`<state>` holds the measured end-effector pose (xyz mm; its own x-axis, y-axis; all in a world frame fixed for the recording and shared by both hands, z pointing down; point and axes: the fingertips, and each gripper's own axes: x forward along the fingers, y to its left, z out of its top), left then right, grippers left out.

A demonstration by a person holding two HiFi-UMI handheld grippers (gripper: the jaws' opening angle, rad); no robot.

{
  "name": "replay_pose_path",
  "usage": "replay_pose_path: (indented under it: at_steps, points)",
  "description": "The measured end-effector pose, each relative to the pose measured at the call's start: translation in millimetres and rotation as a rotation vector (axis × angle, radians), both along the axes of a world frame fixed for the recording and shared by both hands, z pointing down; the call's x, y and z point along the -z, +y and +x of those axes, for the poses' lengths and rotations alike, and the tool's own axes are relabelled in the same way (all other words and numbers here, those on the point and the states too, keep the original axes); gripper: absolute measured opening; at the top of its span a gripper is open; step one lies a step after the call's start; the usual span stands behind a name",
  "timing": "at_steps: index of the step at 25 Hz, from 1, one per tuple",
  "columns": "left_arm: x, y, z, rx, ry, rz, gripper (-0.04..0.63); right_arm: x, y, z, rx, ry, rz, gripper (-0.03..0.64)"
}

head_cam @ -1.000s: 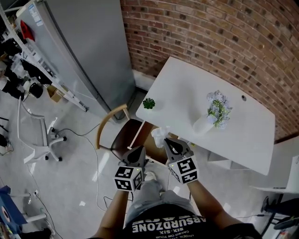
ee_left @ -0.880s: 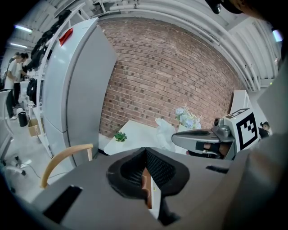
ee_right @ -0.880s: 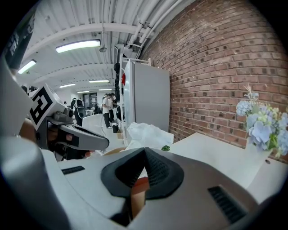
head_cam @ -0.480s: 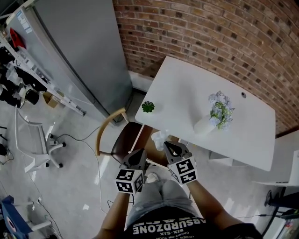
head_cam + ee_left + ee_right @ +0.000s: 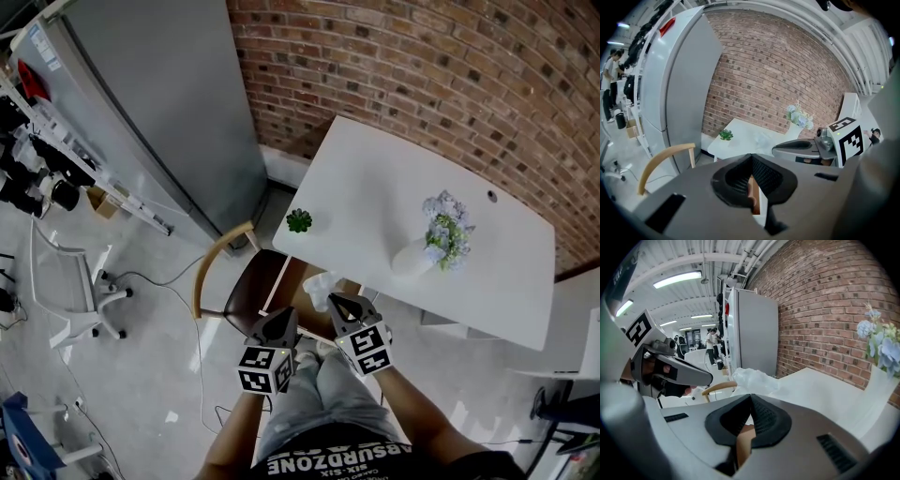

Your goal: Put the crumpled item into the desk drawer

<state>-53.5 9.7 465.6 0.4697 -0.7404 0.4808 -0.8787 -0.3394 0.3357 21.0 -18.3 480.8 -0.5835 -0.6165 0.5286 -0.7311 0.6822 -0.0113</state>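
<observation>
The crumpled white item (image 5: 321, 284) lies at the near-left edge of the white desk (image 5: 375, 187). My right gripper (image 5: 338, 304) is shut and empty, its tip just short of the item, which fills the middle of the right gripper view as a crumpled item (image 5: 754, 379) past the right gripper (image 5: 750, 397). My left gripper (image 5: 281, 322) is shut and empty too, to the left of the right one and off the desk, above the chair. A brown wooden part (image 5: 296, 278) shows under the desk edge; whether it is the drawer I cannot tell.
A small green plant (image 5: 299, 221) and a white vase of pale flowers (image 5: 439, 236) stand on the desk. A wooden chair (image 5: 225, 267) sits at the desk's left end, beside a tall grey cabinet (image 5: 159, 112). The brick wall (image 5: 450, 75) runs behind.
Both grippers have sunk a little and stay shut. The crumpled item has not moved.
</observation>
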Motion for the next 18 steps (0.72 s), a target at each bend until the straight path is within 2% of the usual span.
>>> replay_pose_path:
  at_steps: [18]
  points:
    - [-24.8,-20.1,-15.5,0.099,0.009,-0.055,-0.003,-35.7,-18.2,-11.5,0.109,0.073,-0.067,0.000]
